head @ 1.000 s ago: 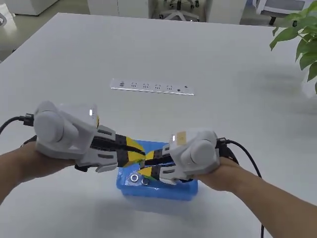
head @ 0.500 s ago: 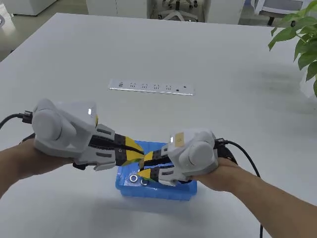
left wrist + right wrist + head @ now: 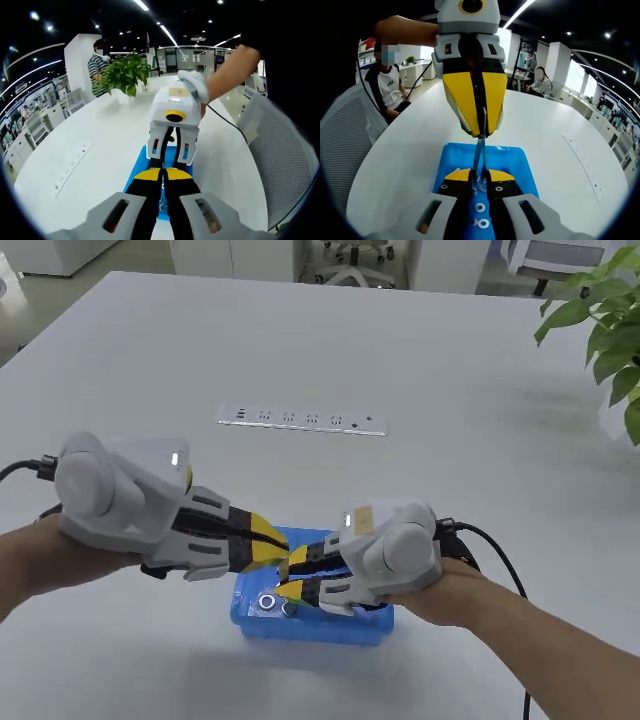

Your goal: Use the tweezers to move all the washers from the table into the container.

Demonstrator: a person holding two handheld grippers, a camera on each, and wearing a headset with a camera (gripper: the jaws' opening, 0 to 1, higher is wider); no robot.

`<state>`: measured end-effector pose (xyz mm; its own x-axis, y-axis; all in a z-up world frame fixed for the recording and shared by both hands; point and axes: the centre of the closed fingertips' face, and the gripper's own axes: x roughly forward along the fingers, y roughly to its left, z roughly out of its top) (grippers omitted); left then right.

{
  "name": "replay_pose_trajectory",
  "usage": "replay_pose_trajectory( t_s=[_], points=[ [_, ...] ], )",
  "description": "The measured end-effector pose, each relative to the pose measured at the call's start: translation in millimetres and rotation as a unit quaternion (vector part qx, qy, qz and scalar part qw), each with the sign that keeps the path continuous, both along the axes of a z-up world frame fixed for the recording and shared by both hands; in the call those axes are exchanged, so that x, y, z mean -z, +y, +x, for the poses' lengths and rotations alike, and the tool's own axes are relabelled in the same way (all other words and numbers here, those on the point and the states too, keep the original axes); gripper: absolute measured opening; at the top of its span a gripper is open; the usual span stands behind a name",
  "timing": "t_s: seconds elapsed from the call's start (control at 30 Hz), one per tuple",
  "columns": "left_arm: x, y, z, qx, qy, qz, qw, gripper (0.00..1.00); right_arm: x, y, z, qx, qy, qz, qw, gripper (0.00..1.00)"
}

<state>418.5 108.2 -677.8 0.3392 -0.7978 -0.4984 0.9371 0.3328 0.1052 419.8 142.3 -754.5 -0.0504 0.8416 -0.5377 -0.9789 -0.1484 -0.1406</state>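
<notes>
A wide white table (image 3: 450, 440) spreads out in an open office, with the leaves of a green plant (image 3: 600, 330) hanging in at its far right edge. A long white power strip (image 3: 300, 420) lies flat near the middle of the table, well beyond the work.

Close to the near edge, a person's two hands each hold a chunky white tool with black and yellow claws, and the two tools point at each other, tip to tip. The left gripper (image 3: 284, 554) comes in from the left and the right gripper (image 3: 293, 576) from the right. They meet just above a shallow blue container (image 3: 340, 625) that sits on the table.

The left gripper's claw is pressed together on a thin pair of metal tweezers (image 3: 479, 147). The tweezers run from it down into the narrow gap of the right gripper's claw. That claw is drawn in close on either side of them, but I cannot tell whether it actually squeezes them.

Several small silver washers (image 3: 481, 207) lie inside the container, on its blue floor, right beneath the two claws.
</notes>
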Motion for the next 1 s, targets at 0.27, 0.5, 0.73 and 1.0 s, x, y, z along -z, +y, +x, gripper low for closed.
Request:
replay_pose_trajectory(
  t_s=[0.27,0.5,0.73,1.0],
  points=[
    [-9.1,-4.1,-7.9,0.014,0.002,-0.002,0.9999,0.05,-8.0,-2.4,-8.0,-0.002,0.001,0.006,1.0,0.12],
    [-17.8,-7.8,-13.8,0.023,-0.001,-0.003,0.9997,0.05,-18.0,-6.1,-13.1,0.003,0.001,0.011,0.9999,0.12],
    [-26.1,-14.0,-21.6,0.034,-0.001,-0.005,0.9994,0.05,-26.4,-12.9,-19.5,0.011,0.007,0.015,0.9998,0.11],
    [-33.3,-20.6,-30.5,0.047,0.0,-0.006,0.9989,0.05,-33.9,-22.6,-27.7,0.02,0.004,0.02,0.9996,0.09]
  ],
)
